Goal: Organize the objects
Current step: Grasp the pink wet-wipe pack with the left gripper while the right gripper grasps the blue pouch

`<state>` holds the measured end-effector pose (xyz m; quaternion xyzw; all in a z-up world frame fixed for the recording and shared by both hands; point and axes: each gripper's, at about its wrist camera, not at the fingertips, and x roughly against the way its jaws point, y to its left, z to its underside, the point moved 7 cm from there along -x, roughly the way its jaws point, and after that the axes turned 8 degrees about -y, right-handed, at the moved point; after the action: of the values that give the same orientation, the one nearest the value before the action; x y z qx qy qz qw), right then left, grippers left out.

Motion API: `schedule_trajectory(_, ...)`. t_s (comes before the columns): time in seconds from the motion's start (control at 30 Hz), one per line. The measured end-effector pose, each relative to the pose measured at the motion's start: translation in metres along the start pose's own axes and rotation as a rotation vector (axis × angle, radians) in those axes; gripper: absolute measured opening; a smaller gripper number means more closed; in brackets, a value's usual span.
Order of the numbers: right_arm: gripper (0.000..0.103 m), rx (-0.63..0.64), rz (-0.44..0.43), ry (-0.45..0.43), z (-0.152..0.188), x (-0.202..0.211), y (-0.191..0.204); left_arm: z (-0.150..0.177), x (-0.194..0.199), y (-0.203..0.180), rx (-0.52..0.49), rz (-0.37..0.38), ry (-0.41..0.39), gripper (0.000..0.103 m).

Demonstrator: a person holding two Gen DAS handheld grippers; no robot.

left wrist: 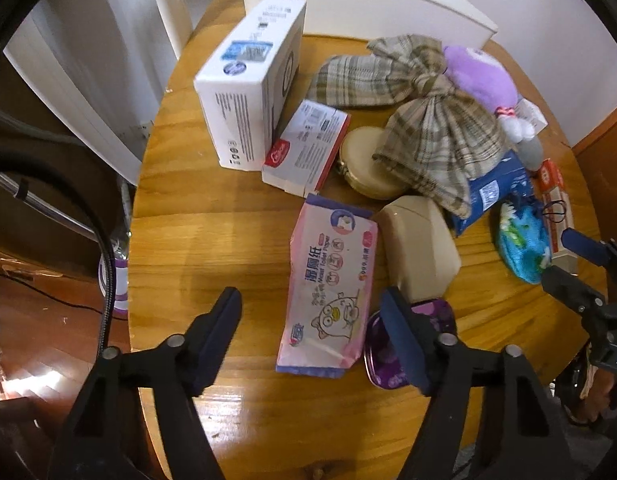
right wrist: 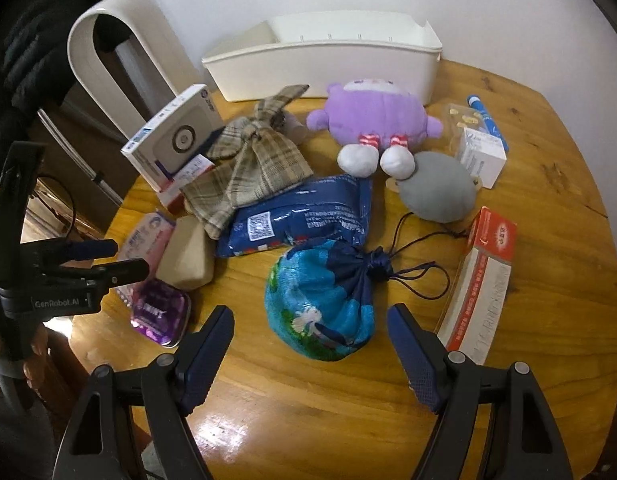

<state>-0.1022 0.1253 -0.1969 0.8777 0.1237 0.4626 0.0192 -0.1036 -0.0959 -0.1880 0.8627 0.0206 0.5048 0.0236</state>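
Note:
My left gripper [left wrist: 312,336] is open above the near table edge, with a pink wet-wipe pack [left wrist: 330,292] between its fingers and a purple tin [left wrist: 408,340] behind its right finger. My right gripper [right wrist: 310,354] is open just in front of a blue drawstring pouch [right wrist: 322,300]. A white storage bin [right wrist: 328,60] stands at the back of the round wooden table [right wrist: 548,280]. A purple plush [right wrist: 374,116], a plaid cloth bow [right wrist: 260,152], a blue packet [right wrist: 304,212] and a beige case [left wrist: 418,246] lie between.
A tall white box [left wrist: 248,84] and a red-and-white box [left wrist: 306,146] stand at the left. A grey pouch [right wrist: 438,188], a long red-and-white carton [right wrist: 482,284], a small white box [right wrist: 482,154] and a blue tube [right wrist: 486,120] lie at the right. A white loop-shaped appliance [right wrist: 120,52] stands beyond the table.

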Motion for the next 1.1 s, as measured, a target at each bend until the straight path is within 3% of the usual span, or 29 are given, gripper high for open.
schedule_trajectory(0.27, 0.080, 0.004, -0.001, 0.035, 0.005, -0.017, -0.002, -0.002, -0.008, -0.001, -0.001, 0.000, 0.013, 0.062)
schedule_trajectory(0.37, 0.079, 0.011, 0.003, 0.044, 0.007, -0.022, -0.001, -0.003, -0.007, -0.001, -0.004, 0.001, 0.011, 0.053)
schedule_trajectory(0.53, 0.070, 0.022, 0.016, 0.068, 0.010, -0.030, -0.001, 0.001, -0.005, -0.002, -0.006, -0.010, 0.002, 0.045)
schedule_trajectory(1.1, 0.057, 0.001, -0.018, 0.049, 0.019, -0.016, -0.002, 0.018, 0.028, -0.017, -0.018, -0.010, -0.065, 0.041)
